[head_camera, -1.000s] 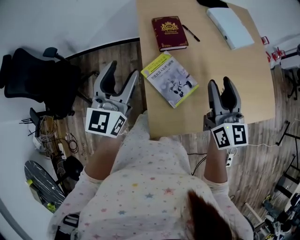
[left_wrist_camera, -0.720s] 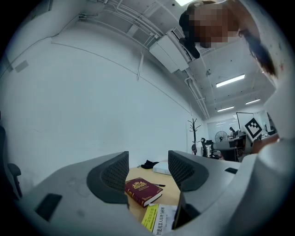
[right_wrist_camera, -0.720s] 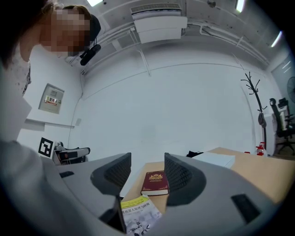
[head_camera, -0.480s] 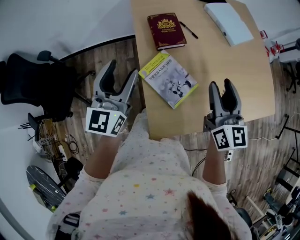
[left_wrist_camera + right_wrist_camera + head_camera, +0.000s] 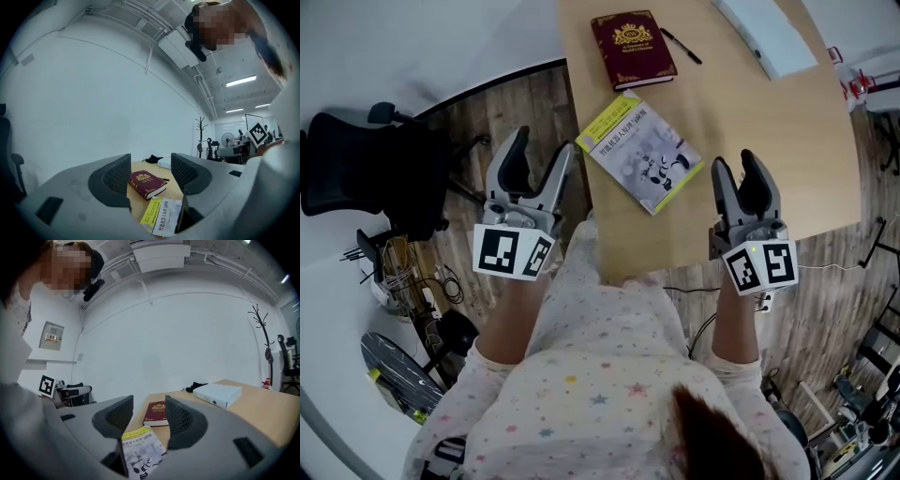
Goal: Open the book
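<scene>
My left gripper [image 5: 541,142] hangs off the table's [image 5: 787,141] left edge, jaws wide, empty. The closed yellow-white book [image 5: 642,155] lies flat btwn my tools, a red book [image 5: 632,49] beyond it. My right gripper [image 5: 735,159] hangs just right of it, jaws part-open, empty, prob. placed to reach the cover.

right gripper [image 5: 149,408] fingers apart (empty) | yellow book [image 5: 140,451] below, apparently closed

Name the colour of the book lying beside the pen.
The book is dark red with gold decoration, clearest in the head view.
</scene>
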`<state>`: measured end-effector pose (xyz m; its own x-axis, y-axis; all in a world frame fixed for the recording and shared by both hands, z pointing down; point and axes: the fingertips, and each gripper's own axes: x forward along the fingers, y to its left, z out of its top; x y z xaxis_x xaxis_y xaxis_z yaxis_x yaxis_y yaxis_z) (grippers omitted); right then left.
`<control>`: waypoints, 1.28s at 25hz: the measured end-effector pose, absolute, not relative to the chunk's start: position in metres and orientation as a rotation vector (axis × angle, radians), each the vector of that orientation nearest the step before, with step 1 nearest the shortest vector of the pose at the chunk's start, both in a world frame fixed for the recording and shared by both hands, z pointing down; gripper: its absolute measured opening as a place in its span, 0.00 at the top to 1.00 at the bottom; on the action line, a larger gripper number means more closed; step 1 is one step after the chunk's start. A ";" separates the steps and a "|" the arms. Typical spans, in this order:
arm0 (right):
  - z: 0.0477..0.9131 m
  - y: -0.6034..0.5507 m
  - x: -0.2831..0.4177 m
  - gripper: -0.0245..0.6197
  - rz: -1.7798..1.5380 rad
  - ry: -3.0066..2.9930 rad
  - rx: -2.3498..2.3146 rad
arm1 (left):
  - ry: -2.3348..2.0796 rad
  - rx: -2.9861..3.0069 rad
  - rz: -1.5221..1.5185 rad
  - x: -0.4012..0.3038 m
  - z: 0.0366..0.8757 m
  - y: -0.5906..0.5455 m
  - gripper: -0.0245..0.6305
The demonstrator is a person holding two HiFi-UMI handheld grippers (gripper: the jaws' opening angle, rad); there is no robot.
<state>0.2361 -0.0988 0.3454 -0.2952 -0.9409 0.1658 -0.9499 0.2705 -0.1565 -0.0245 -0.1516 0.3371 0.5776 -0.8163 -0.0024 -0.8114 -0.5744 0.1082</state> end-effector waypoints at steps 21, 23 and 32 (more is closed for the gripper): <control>0.488 -0.147 0.249 0.63 0.693 -2.301 1.567 | -1.382 2.644 0.048 -0.003 0.400 -0.176 0.59; 0.505 -0.150 0.248 0.63 0.716 -2.284 1.523 | -1.382 2.636 0.056 -0.003 0.405 -0.178 0.59; 0.564 -0.156 0.244 0.69 0.813 -2.216 1.333 | -1.377 2.611 0.089 -0.007 0.420 -0.180 0.59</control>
